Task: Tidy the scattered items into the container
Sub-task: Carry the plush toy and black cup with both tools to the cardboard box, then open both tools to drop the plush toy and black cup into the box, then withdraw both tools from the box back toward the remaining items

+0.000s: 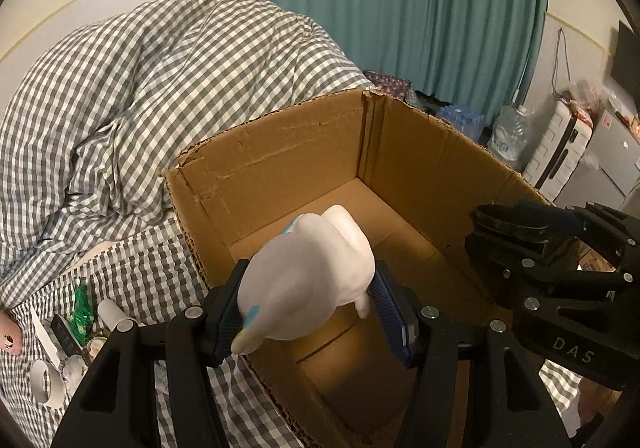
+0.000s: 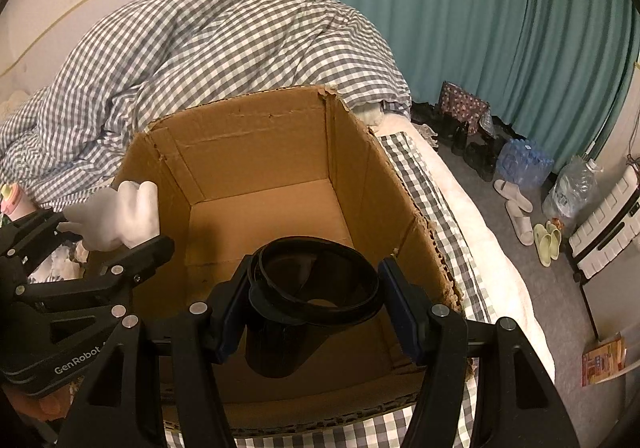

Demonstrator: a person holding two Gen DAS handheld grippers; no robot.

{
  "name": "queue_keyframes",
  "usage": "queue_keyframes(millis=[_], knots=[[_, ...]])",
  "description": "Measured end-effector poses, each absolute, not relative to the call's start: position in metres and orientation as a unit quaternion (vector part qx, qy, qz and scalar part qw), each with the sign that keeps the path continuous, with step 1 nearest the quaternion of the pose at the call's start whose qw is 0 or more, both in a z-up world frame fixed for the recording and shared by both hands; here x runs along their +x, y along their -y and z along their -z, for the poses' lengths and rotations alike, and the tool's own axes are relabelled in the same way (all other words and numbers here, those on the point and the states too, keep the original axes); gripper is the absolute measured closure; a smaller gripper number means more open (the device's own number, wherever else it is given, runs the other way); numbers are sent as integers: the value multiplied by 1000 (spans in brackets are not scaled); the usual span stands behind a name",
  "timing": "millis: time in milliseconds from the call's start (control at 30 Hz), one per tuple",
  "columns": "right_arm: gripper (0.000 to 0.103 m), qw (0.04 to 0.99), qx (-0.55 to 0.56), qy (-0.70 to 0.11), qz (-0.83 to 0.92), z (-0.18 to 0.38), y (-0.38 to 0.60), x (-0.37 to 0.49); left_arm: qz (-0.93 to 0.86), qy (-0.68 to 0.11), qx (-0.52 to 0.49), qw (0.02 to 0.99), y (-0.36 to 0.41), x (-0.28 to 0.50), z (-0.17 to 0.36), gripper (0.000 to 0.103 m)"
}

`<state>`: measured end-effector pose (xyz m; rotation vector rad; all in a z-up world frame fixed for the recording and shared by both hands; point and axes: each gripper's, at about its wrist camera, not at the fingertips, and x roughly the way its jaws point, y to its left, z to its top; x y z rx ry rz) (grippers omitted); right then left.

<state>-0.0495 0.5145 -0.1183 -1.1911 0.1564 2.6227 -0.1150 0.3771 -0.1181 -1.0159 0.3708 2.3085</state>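
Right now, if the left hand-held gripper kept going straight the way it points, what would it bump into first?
Probably the bare floor of the cardboard box. The left hand-held gripper, holding a white toy, points down into the open box, and nothing shows in its path, though depth is hard to judge.

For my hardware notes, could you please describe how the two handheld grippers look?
Both are black plastic frames with silver round bolt heads and blue ribbed pads on the fingers. The right gripper bears white "DAS" lettering; the left gripper reads "GenRobot".
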Motion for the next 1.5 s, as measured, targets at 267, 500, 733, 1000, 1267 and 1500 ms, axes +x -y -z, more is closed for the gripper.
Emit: queue_keyframes(millis=[267, 500, 733, 1000, 1267, 1500], knots=[[42, 133, -407, -51, -902, 116, -515, -49, -874, -132, -364, 292, -373, -112, 105, 25], [42, 139, -406, -53, -902, 113, -512, -47, -886, -124, -348, 281, -363, -110, 91, 21], [32, 146, -394, -48, -906, 98, -506, -44, -893, -115, -337, 274, -349, -106, 76, 21], [32, 144, -372, -41, -916, 73, -489, -32, -904, -105, -317, 267, -324, -92, 51, 21], [31, 137, -346, -25, -928, 40, -463, -12, -919, -88, -294, 249, -286, -73, 20, 21], [28, 134, -317, -19, -939, 9, -442, 11, -930, -75, -268, 239, -253, -50, -11, 21]])
